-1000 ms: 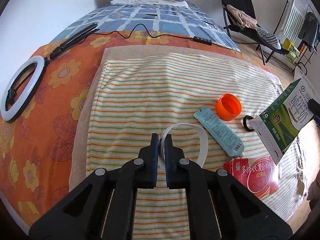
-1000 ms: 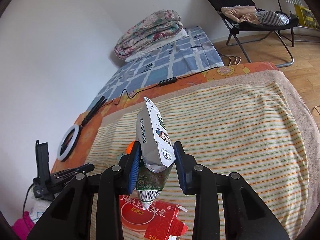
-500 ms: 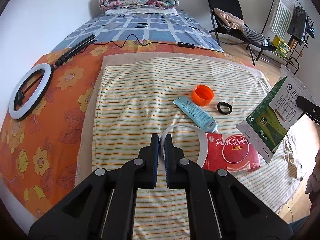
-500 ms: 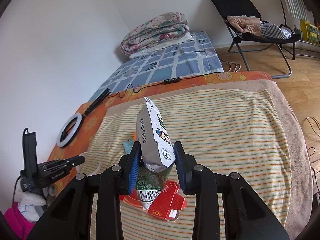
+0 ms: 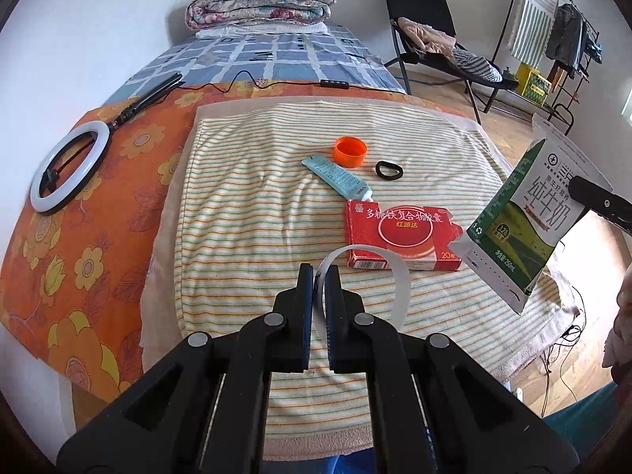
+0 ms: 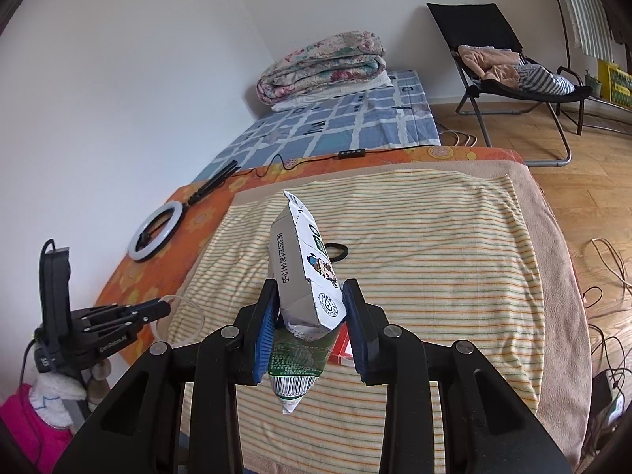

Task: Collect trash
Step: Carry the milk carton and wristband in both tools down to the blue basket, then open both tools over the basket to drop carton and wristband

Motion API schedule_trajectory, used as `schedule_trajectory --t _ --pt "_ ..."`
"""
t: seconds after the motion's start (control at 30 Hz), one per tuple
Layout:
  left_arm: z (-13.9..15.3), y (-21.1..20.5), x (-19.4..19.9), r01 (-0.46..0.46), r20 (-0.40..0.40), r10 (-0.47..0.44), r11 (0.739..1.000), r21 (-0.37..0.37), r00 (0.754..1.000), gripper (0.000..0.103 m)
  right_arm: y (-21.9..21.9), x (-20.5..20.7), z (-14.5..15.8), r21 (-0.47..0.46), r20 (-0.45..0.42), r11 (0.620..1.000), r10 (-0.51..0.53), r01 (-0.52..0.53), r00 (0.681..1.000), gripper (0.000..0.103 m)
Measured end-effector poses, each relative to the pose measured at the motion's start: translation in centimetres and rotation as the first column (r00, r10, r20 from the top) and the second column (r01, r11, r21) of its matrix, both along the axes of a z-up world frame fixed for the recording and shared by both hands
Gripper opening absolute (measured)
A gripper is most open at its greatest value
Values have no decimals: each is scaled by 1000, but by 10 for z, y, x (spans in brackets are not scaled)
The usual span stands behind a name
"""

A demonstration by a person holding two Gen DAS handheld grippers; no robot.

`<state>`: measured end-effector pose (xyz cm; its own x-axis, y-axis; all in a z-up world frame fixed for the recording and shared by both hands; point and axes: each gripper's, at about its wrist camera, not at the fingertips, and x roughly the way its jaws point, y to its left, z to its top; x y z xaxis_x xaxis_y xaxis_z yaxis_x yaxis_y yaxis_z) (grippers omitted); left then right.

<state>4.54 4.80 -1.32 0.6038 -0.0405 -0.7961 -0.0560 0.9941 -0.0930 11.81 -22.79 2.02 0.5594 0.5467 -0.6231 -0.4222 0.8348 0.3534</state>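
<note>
The milk carton [image 6: 304,296] sits squeezed between the right gripper's [image 6: 310,328] blue pads, lifted clear of the striped towel [image 6: 454,245] so it can be carried off as trash. The left gripper [image 5: 319,296] pinches a clear plastic ring [image 5: 389,272] with its jaws nearly touching. Beyond its tips lie the red box [image 5: 399,237], tube [image 5: 339,177], orange cap [image 5: 349,151] and black band [image 5: 389,170], uncollected.

The milk carton [image 6: 304,300] hides most of the red box [image 6: 343,349] and part of the black ring [image 6: 337,252].
</note>
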Motion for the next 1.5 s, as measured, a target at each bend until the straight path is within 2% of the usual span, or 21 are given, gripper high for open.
schedule_trajectory --t 0.43,0.8,1.5 --pt "-7 -16 -71 7 -12 -8 999 -36 1000 4 -22 -59 -3 10 -34 999 39 -38 999 31" --pt "-33 -39 -118 35 -60 -38 998 -47 997 4 -27 -112 -22 -1 -74 996 93 -93 993 31" --pt "-92 -79 -153 119 -200 -126 992 -47 972 4 -34 -165 -79 -48 -201 991 116 -128 973 31"
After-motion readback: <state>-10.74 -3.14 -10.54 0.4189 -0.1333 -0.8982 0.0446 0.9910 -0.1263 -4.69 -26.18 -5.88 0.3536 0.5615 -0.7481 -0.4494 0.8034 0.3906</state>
